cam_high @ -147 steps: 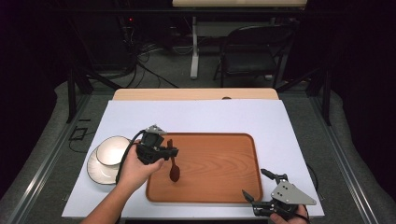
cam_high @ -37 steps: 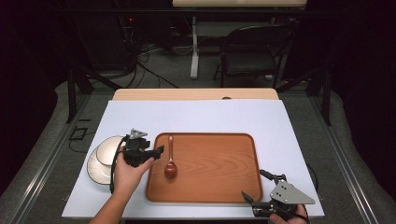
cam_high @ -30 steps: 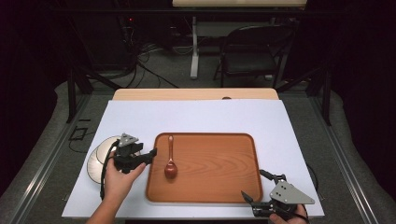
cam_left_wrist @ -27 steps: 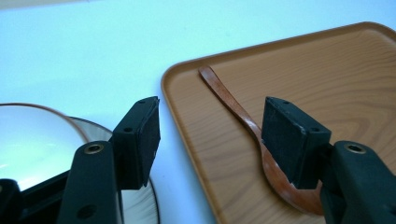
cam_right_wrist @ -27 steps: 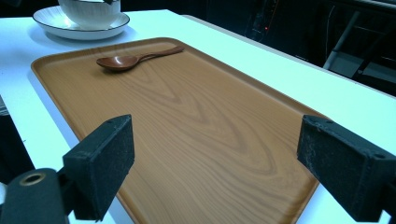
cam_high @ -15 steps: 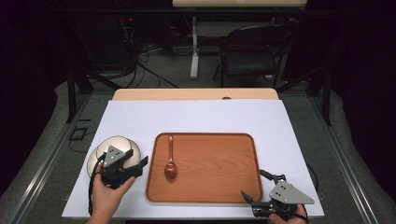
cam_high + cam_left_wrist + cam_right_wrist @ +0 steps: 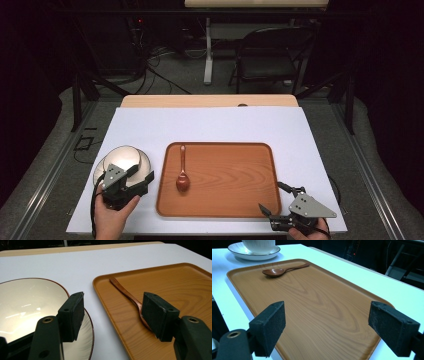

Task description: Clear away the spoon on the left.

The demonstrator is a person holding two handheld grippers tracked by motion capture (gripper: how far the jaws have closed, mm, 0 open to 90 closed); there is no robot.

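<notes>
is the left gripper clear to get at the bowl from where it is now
Probably yes. The left gripper is open and sits right at the near edge of the bowl, one pad already over its rim. Nothing lies between them; the spoon is off on the tray.

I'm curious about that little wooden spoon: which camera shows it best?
The right gripper view: the spoon lies whole and close on the tray. The high view shows it whole but small; the left gripper view has a jaw hiding its bowl.
</notes>
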